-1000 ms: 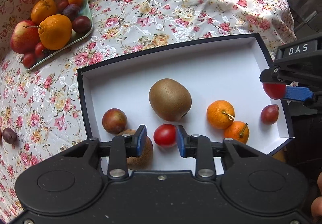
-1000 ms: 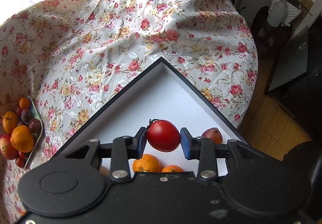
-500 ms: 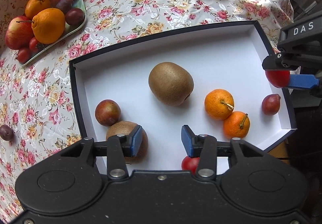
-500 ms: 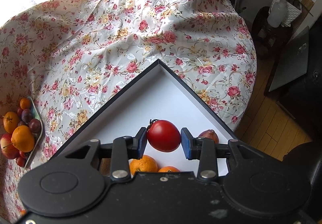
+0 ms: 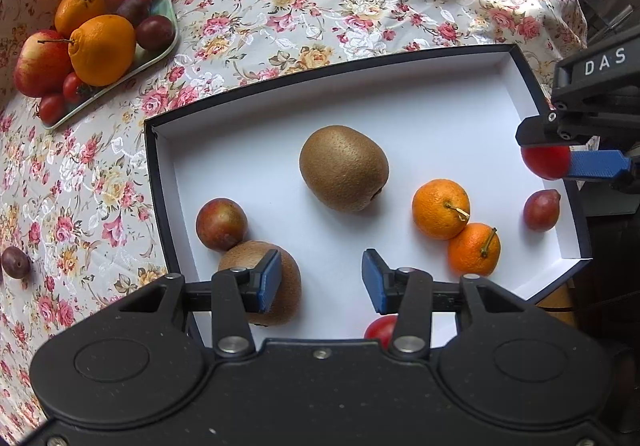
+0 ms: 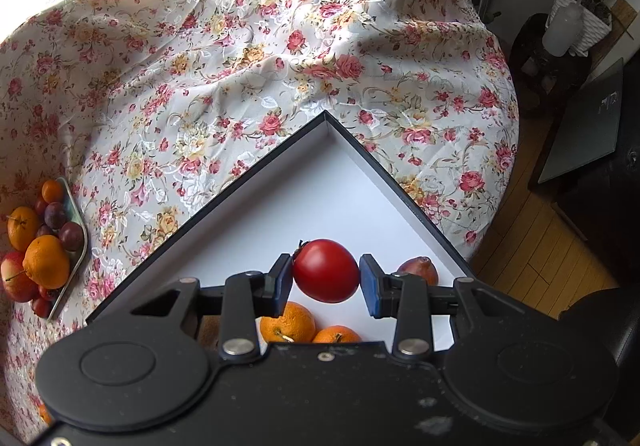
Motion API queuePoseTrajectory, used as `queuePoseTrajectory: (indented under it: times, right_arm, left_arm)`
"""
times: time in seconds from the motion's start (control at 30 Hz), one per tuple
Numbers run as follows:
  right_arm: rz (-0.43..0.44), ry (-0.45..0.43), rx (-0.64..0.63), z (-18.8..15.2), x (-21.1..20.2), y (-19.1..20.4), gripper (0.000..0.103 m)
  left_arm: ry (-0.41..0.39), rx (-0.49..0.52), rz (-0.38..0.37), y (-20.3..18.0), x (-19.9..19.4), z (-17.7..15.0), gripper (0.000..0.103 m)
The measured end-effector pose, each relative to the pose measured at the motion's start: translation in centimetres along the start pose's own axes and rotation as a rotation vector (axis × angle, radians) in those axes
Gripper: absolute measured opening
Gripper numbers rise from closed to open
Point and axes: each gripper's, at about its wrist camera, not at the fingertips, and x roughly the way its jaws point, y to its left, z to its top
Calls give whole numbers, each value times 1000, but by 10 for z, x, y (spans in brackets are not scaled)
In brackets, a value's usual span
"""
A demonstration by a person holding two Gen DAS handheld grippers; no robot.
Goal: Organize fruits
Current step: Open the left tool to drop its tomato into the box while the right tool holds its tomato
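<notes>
A black-rimmed white box (image 5: 256,85) holds two kiwis (image 5: 344,167), two mandarins (image 5: 440,207), a plum (image 5: 221,224), a small reddish fruit (image 5: 541,209) and a red tomato (image 5: 380,328) half hidden under my left gripper. My left gripper (image 5: 320,280) is open and empty above the box's near edge. My right gripper (image 6: 325,282) is shut on a second red tomato (image 6: 326,276) and holds it above the box's right side (image 6: 396,185); it also shows in the left wrist view (image 5: 546,161).
A green tray (image 5: 160,45) at the far left carries oranges, an apple, plums and small tomatoes. A loose plum (image 5: 15,262) lies on the flowered cloth (image 5: 320,5) left of the box. The table edge and wooden floor (image 6: 540,246) lie to the right.
My left gripper opened and let go of its tomato, which now lies in the box near edge under the gripper. The left gripper pulled back. The right gripper kept hold of its tomato.
</notes>
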Motion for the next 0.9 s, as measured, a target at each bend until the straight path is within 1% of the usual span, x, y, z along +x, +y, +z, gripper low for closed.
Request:
queuePoseTrajectory:
  times: [0.13, 0.23, 0.27, 0.33, 0.5, 0.63, 0.8, 0.9]
  right_arm:
    - [7, 67, 19, 2, 9, -5, 39]
    - [36, 137, -39, 5, 17, -7, 38]
    - [47, 146, -55, 6, 17, -7, 37]
    - [48, 132, -50, 5, 15, -10, 36]
    - [70, 58, -61, 5, -2, -8, 36]
    - [40, 27, -111, 3, -8, 4, 36]
    - [47, 65, -101, 2, -2, 6, 36]
    - [25, 91, -95, -1, 3, 8, 36]
  left_arm:
    - [0, -3, 0, 1, 0, 0, 53]
    - [-1, -2, 2, 0, 0, 0, 53]
    - [-1, 0, 3, 0, 0, 0, 53]
    - [-2, 2, 5, -1, 0, 0, 53]
    - [-9, 4, 16, 0, -1, 0, 53]
    - [-9, -3, 20, 2, -1, 0, 53]
    - [-10, -7, 25, 5, -3, -1, 53]
    - [-13, -15, 26, 10, -5, -2, 53]
